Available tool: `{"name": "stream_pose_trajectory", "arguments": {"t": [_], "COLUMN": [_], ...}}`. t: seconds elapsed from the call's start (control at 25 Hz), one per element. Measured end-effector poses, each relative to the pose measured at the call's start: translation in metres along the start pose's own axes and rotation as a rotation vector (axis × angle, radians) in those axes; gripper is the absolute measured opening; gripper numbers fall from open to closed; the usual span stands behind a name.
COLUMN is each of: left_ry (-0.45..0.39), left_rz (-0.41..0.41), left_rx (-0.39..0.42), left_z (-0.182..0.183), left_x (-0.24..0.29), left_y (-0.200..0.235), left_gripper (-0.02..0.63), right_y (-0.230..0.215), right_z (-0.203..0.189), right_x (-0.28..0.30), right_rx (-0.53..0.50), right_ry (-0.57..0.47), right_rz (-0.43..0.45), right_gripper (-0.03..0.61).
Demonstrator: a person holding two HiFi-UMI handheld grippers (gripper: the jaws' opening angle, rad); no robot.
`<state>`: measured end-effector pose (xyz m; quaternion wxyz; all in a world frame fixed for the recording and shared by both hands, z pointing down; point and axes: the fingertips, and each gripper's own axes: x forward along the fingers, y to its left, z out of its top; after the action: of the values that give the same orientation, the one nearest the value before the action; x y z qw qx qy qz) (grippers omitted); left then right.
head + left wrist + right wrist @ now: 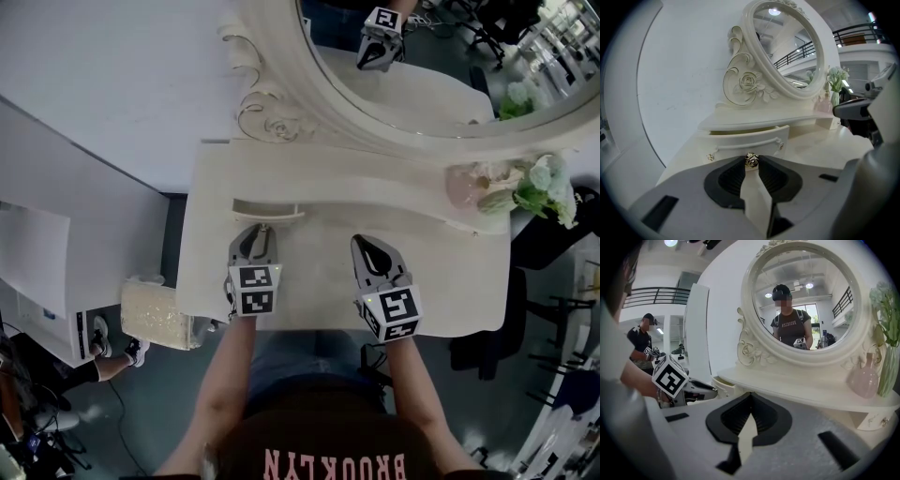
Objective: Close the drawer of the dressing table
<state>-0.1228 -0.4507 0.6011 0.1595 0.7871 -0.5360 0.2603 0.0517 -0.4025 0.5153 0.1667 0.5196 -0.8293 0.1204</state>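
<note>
The cream dressing table (309, 291) carries a small drawer (267, 211) under its left shelf, and the drawer is pulled out a little. In the left gripper view the drawer front (754, 138) faces me, a dark gap showing above it. My left gripper (751, 162) is shut on the small gold knob (751, 160) at the drawer's front; in the head view the left gripper (260, 229) touches the drawer. My right gripper (366, 244) hovers over the tabletop to the right of it. In its own view the right gripper (750, 394) is shut with nothing between its jaws.
An oval mirror (412, 103) in a carved frame rises behind the shelf. A pink vase (462, 187) and pale flowers (542, 186) stand at the shelf's right end. A white wall is at the left, and a beige cushioned thing (155, 315) sits beside the table. Another person (644, 341) stands far left.
</note>
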Motion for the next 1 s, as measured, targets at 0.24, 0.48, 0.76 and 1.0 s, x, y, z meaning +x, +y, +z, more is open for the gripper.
{"name": "stream_pose_trajectory", "arguments": {"t": [0.24, 0.48, 0.76, 1.0], "left_ry": [0.006, 0.021, 0.017, 0.013], "left_rz": [0.001, 0.003, 0.002, -0.005], "left_rx": [0.0, -0.003, -0.001, 0.006], "left_z": [0.002, 0.002, 0.009, 0.015], "left_x": [0.011, 0.021, 0.033, 0.042], "left_y": [0.002, 0.004, 0.007, 0.009], "left_gripper": [0.081, 0.081, 0.081, 0.081], "right_y": [-0.005, -0.012, -0.02, -0.02], "right_z": [0.0, 0.0, 0.001, -0.002], "right_x": [0.005, 0.01, 0.017, 0.019], "right_rx": [-0.001, 0.001, 0.003, 0.005], "right_ry": [0.005, 0.009, 0.013, 0.025], "right_rz": [0.0, -0.006, -0.016, -0.02], "right_gripper": [-0.002, -0.002, -0.002, -0.002]}}
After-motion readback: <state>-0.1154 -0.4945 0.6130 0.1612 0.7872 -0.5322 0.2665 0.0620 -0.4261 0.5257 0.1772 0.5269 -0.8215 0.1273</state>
